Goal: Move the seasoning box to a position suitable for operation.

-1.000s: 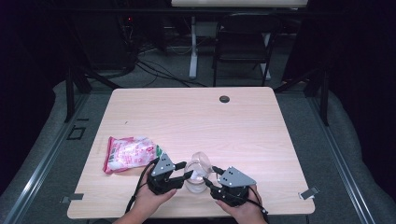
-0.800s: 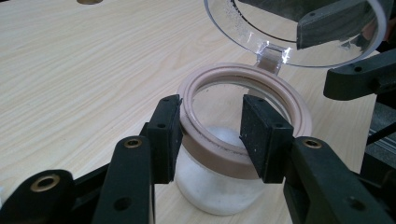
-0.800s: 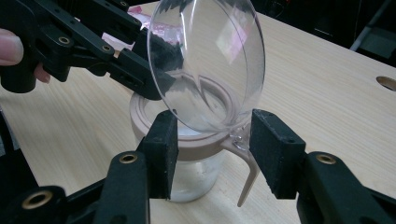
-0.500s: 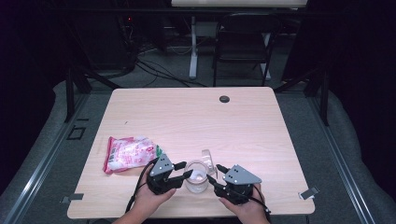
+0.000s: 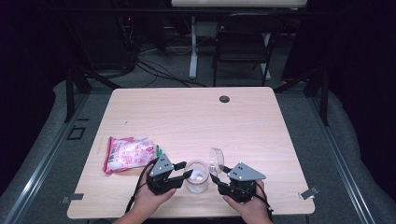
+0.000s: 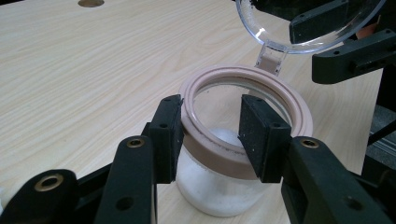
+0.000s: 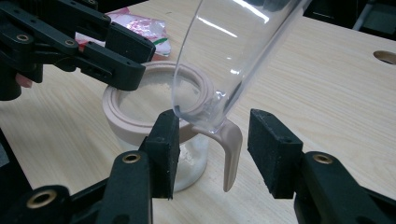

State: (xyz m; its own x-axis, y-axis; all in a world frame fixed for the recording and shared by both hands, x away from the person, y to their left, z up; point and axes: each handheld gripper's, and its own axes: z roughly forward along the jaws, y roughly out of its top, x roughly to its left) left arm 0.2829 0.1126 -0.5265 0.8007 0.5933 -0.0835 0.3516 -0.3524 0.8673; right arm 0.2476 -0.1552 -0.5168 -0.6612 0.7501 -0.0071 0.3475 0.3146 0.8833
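Note:
A small glass jar [image 5: 196,176] with a pinkish rim [image 6: 243,70] stands near the table's front edge, with white powder at its bottom. Its clear hinged lid [image 5: 215,158] stands swung up on the right side. My left gripper [image 5: 184,170] is shut on the jar just under the rim, as its own view shows [image 6: 210,135]. My right gripper [image 5: 217,175] is open. Its jaws flank the lid's hinge strap [image 7: 231,149] with a gap on the right side, and the lid [image 7: 224,56] rises above them.
A pink and white snack bag [image 5: 128,153] lies left of the left hand. A round cable hole [image 5: 224,99] sits near the table's far edge. Beyond the table stand a dark chair [image 5: 243,42] and floor cables.
The lid has swung up from over the jar's mouth to standing upright on the right. The right gripper has moved back a little to the right. The left gripper still holds the jar.

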